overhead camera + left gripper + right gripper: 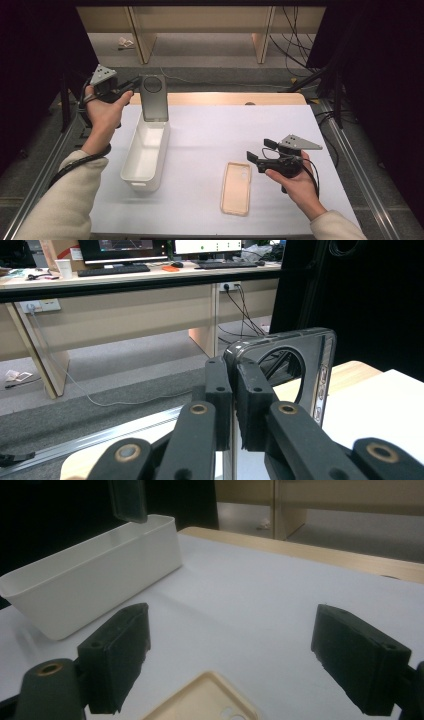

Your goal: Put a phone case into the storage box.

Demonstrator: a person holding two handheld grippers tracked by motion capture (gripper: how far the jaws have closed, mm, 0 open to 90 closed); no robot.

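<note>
Grey carpet (pixel 210 55) runs under wooden desks (pixel 125 305) carrying monitors (pixel 122 249); cables (pixel 292 40) trail beside black curtains (pixel 380 75).

Phone (pixel 153 97) above bin's (pixel 131 177) far end — case (pixel 236 188) lies well right.

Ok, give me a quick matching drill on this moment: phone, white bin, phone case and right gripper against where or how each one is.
Things:
1. phone
2. white bin
3. phone case
4. right gripper

States:
A. lying flat on the white table, near the front edge
B. jaws open, holding nothing
C. pinched upright in the left gripper, above the bin's far end
D. standing on the table's left side, nothing visible inside

Pairs: 1-C, 2-D, 3-A, 4-B
</note>
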